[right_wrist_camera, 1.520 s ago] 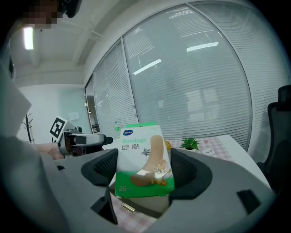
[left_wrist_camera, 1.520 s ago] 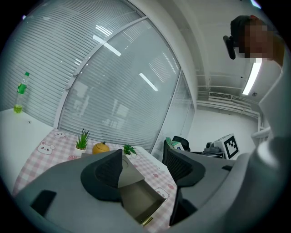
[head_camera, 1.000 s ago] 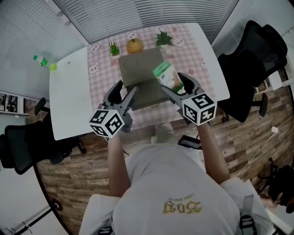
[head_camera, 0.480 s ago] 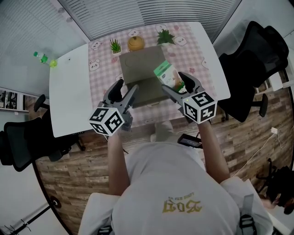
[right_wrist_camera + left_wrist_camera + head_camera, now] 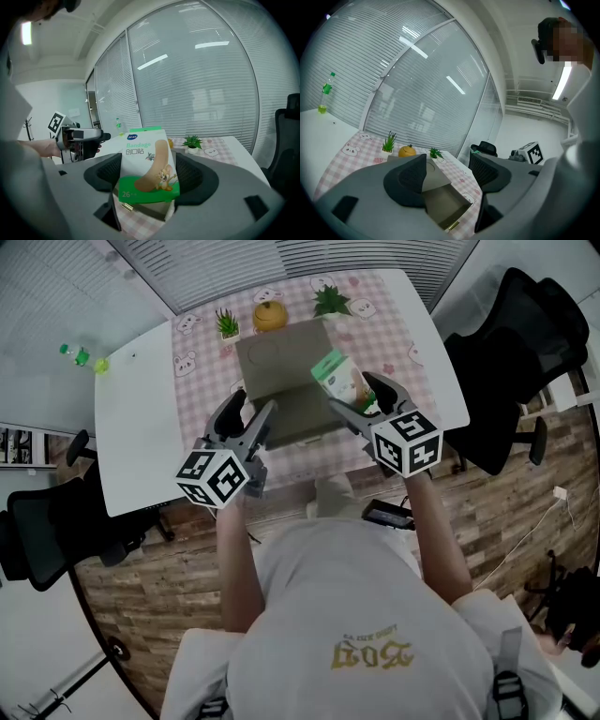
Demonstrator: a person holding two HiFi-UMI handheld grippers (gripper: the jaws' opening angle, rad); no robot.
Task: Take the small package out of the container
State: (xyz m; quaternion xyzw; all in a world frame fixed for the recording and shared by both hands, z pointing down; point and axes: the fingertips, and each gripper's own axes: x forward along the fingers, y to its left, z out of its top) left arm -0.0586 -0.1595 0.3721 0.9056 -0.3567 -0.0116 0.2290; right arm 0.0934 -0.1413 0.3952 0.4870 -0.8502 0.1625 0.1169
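over the right side of the open grey container point(image 5: 296, 420) on the pink checked table point(image 5: 202, 381), the right gripper point(image 5: 353, 399) has its 2 jaws clamped on the small package point(image 5: 146, 161), a green-and-white bandage box held upright. the left gripper point(image 5: 447, 169) hangs near the container's left side, jaws spread wide, gripping nothing.

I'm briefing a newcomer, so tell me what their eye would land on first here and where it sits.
First comes the green-and-white cardboard bandage package, clamped between the jaws of the right hand-held gripper and held up over the open grey-brown cardboard container. That container sits on the pink checked tablecloth with bear prints. The left hand-held gripper hangs open and empty beside it.
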